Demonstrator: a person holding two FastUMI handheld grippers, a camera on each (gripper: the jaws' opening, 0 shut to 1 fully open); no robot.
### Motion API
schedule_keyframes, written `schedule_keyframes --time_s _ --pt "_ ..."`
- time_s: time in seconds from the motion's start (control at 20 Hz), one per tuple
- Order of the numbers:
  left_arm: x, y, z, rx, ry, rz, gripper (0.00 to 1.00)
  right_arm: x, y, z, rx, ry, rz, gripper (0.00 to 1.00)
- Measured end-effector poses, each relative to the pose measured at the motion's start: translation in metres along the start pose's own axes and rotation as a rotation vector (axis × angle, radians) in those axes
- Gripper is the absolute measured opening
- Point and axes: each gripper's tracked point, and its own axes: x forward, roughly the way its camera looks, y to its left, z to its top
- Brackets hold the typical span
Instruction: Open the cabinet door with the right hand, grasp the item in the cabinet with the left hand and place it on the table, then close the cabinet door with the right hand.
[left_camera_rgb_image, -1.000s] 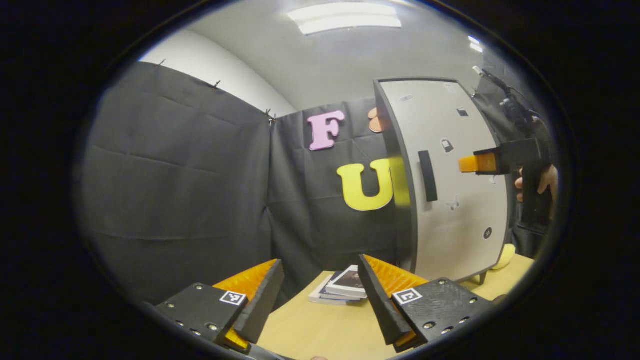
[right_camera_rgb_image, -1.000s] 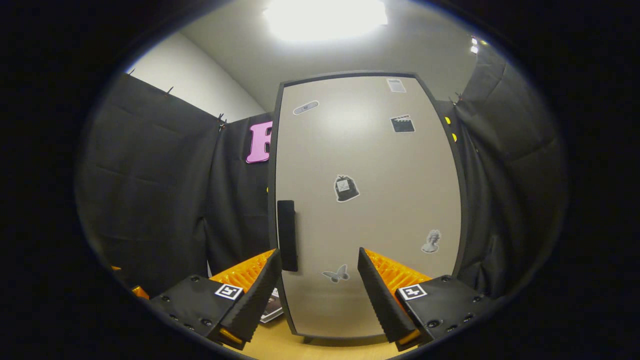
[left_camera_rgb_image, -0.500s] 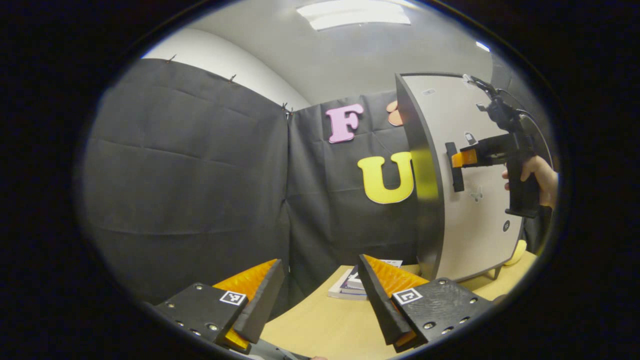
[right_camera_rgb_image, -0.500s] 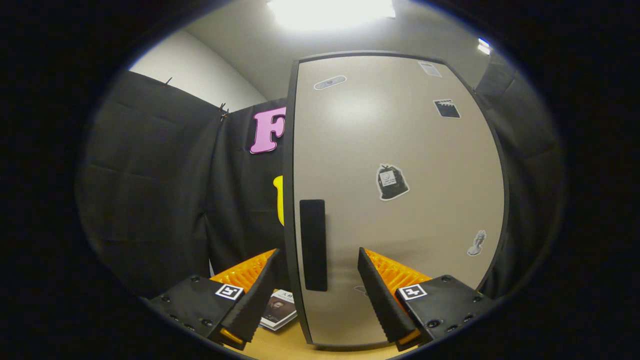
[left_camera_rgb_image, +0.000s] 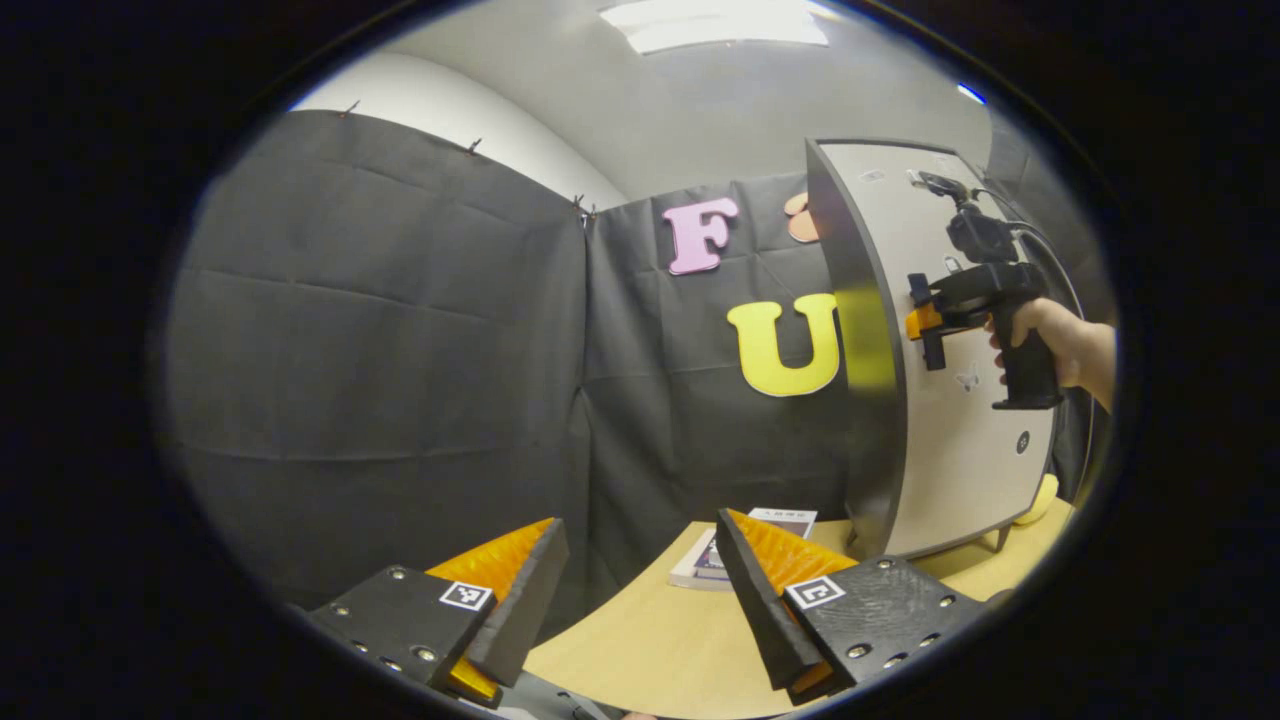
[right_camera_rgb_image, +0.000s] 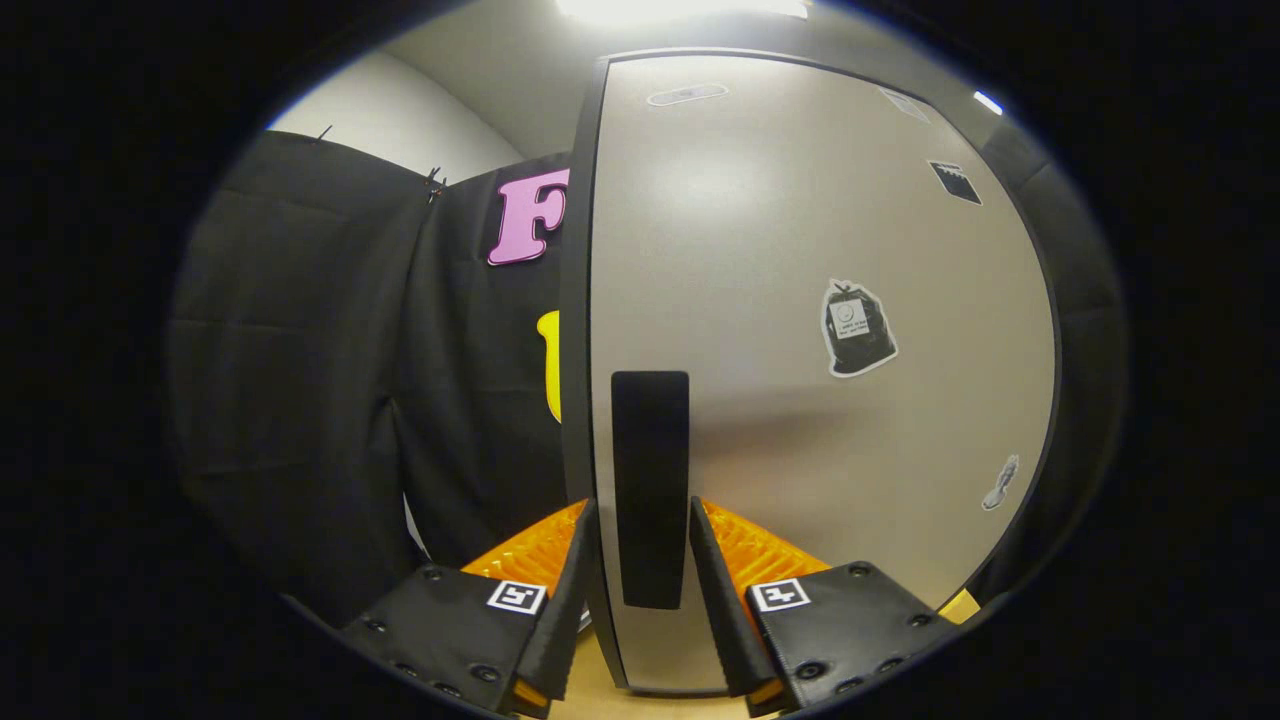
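Observation:
The cabinet stands on the table's right side with its grey door closed, so whatever is inside is hidden. My right gripper is at the door's black vertical handle, its fingers drawn in against the handle's two sides. In the left gripper view the right gripper reaches the handle from the right, held by a hand. My left gripper hovers open above the table's front, left of the cabinet, with nothing between its fingers.
A small stack of books lies on the wooden table beside the cabinet's left foot. Something yellow peeks out behind the cabinet's right corner. Black cloth walls enclose the booth on the left and behind.
My right gripper moved up to the door and its fingers closed in from wide open around the handle. The left gripper turned slightly left, staying open. The door stays closed.

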Motion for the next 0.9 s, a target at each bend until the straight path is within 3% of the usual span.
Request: schedule_keyframes --time_s 0.1,0.35,0.65,0.9 --pt "0.001 0.000 0.000 -0.003 0.002 -0.005 0.90 -0.001 0.001 0.001 -0.005 0.006 0.005 0.37" --pt "0.002 -0.004 0.002 -0.010 -0.011 -0.044 0.90 -0.002 0.002 0.000 0.015 0.037 0.025 0.10" --pt "-0.006 -0.012 0.011 -0.033 -0.039 -0.124 0.91 -0.034 0.008 0.005 0.057 0.051 0.104 0.08" --pt "-0.011 -0.019 0.015 -0.033 -0.052 -0.204 0.90 -0.060 0.010 0.013 0.064 0.054 0.168 0.12"
